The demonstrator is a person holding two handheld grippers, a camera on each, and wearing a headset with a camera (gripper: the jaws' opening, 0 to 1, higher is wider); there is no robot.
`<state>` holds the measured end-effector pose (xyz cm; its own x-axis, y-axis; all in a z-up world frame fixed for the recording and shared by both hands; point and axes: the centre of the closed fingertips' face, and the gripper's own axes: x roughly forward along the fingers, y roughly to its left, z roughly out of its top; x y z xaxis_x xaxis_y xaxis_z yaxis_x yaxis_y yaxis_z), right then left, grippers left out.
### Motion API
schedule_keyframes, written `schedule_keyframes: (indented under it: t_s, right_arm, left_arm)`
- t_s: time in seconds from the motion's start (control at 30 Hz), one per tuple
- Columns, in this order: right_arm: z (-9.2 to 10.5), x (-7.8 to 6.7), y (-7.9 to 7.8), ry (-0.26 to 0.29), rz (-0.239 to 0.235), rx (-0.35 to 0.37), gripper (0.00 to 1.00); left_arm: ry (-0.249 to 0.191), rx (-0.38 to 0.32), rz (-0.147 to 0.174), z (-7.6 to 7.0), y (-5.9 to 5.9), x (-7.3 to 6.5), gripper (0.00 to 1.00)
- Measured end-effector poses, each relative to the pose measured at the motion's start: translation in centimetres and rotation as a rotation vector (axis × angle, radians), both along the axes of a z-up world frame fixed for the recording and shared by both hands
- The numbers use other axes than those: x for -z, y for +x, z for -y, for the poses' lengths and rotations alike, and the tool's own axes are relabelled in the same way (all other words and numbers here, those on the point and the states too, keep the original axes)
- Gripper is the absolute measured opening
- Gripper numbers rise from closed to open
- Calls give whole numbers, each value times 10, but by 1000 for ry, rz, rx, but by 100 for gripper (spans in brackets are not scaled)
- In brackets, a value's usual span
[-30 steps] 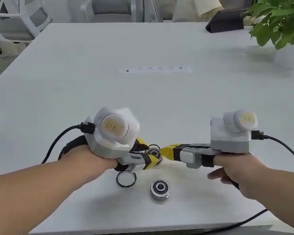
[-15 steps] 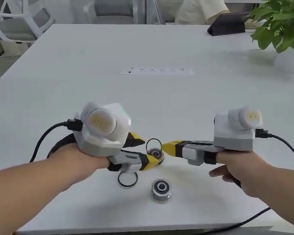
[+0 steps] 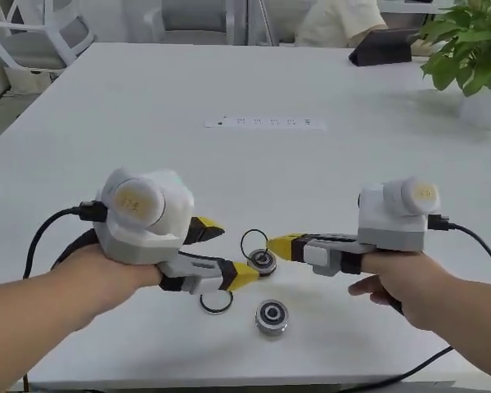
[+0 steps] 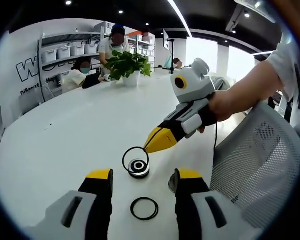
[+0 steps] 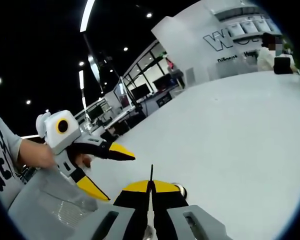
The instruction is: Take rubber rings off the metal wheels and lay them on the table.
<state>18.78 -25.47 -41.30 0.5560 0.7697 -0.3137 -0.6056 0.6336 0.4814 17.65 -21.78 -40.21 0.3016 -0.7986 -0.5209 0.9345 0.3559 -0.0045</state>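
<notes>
My right gripper [image 3: 277, 244] is shut on a thin black rubber ring [image 3: 254, 243], holding it upright just above a metal wheel [image 3: 262, 262] that sits on the white table [image 3: 327, 180]. In the left gripper view the ring [image 4: 135, 157] rises behind the wheel [image 4: 138, 168], pinched by the right gripper [image 4: 155, 144]. In the right gripper view the ring [image 5: 151, 175] shows edge-on between the shut right gripper [image 5: 151, 184]. My left gripper [image 3: 227, 252] stands open to the left of the wheel, with nothing between its fingers [image 4: 100, 181].
A loose rubber ring [image 3: 216, 302] lies flat on the table near the front edge, also under my left gripper [image 4: 144, 208]. A second metal wheel [image 3: 271, 316] rests beside it. A power strip [image 3: 266, 123] lies mid-table; a potted plant [image 3: 466, 41] stands far right.
My left gripper has let go of the wheel, opened and drawn back left. The wheel now rests on the table, and the ring hangs from the right gripper.
</notes>
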Motion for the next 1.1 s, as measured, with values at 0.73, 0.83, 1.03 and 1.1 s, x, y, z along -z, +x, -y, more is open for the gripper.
schedule_keyframes:
  t_s: [0.73, 0.83, 1.03, 1.1]
  right_arm:
    - [-24, -6, -9, 3, -1, -95, 0]
    - [-27, -5, -10, 3, -6, -109, 0]
    - [-37, -1, -15, 3, -27, -144, 0]
    - [-41, 0, -17, 5, -37, -159, 0]
  left_arm:
    - [-51, -47, -1, -35, -9, -22, 64]
    - [-45, -48, 4, -41, -12, -22, 65]
    - [-29, -44, 14, -51, -15, -21, 68]
    - [-31, -45, 12, -54, -15, -23, 69]
